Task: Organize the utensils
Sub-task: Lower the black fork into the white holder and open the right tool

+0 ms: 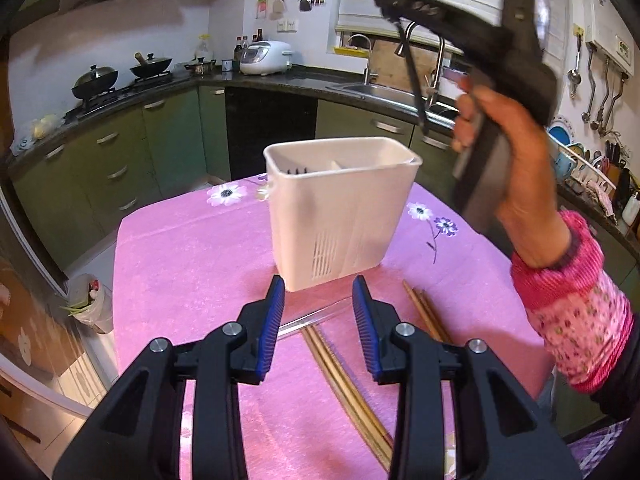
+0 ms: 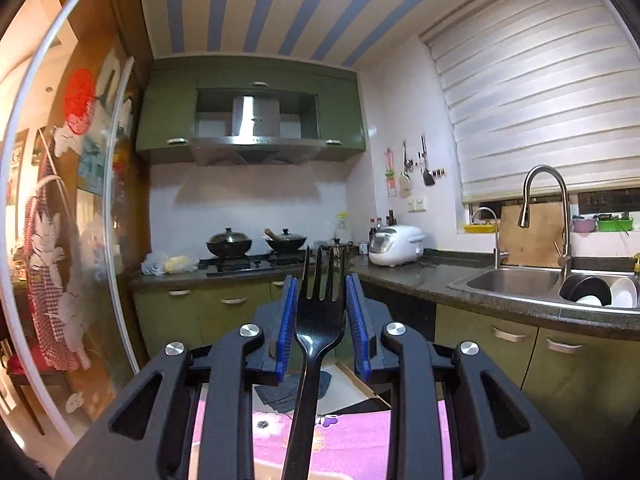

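Observation:
A white plastic utensil holder (image 1: 340,208) stands upright on the pink tablecloth (image 1: 192,264); dark utensil tips show inside it. My left gripper (image 1: 319,294) is open and empty, just in front of the holder's base. Wooden chopsticks (image 1: 340,376) lie on the cloth below and between its fingers, and more chopsticks (image 1: 426,312) lie to the right. My right gripper (image 2: 321,300) is shut on a black plastic fork (image 2: 316,332), tines up. In the left wrist view the right gripper (image 1: 390,2) is raised high above the holder, the fork (image 1: 412,76) hanging down from it.
A clear rod-like utensil (image 1: 316,316) lies across the cloth in front of the holder. Green kitchen cabinets, a stove with woks (image 1: 120,76), a rice cooker (image 1: 266,58) and a sink (image 2: 516,284) surround the table. A waste bin (image 1: 90,304) stands left of the table.

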Tool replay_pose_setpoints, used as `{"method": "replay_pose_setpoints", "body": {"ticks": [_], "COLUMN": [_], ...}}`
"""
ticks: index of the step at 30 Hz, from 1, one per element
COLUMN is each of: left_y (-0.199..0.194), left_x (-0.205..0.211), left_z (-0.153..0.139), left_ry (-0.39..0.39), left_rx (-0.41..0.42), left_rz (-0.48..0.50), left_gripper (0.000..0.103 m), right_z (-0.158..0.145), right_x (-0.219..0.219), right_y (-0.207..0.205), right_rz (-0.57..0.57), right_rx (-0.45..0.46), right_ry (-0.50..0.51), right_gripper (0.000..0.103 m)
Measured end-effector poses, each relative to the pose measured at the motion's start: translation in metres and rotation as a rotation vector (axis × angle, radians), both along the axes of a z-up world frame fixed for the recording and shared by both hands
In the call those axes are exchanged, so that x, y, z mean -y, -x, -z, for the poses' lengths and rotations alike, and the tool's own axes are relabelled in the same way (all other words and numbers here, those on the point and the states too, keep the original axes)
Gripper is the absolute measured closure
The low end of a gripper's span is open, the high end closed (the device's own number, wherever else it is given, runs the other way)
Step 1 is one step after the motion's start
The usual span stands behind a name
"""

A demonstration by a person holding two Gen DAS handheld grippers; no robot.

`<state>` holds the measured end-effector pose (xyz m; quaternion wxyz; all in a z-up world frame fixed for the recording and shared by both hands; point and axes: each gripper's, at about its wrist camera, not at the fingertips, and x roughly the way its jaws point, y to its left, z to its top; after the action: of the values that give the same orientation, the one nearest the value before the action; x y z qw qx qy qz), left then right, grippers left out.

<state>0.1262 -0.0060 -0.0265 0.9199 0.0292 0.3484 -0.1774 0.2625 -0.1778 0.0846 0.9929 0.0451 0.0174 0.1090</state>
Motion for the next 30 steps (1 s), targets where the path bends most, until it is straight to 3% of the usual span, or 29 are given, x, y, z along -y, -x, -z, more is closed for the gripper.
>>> {"method": "replay_pose_setpoints", "body": {"ticks": [9,20,22,30], "left_y": [-0.011,-0.016,-0.018,-0.023], "left_x": [-0.009,-0.007,-0.01,-0.016], "left_z": [0.008,0.02,0.022,0.028], "left_ry": [0.027,0.016,0.018,0.023], "left_rx": [-0.018,-0.044,-0.053,-0.068], "left_rz": [-0.017,-0.039,-0.053,-0.104], "left_gripper": [0.069,0.069,0.069,0.068], "right_z": [0.031,0.075,0.08,0.077], "right_x": [-0.013,-0.018,-0.015,0.004], "right_y": [-0.034,-0.019,-0.012,0.028], "right_rz": [0.026,0.027,0.025,0.007], "right_rx": [-0.025,-0.067,-0.063,-0.013], "right_ry": [0.031,0.06,0.054,0.014], "right_gripper": [0.078,0.077,0.064,0.056]}}
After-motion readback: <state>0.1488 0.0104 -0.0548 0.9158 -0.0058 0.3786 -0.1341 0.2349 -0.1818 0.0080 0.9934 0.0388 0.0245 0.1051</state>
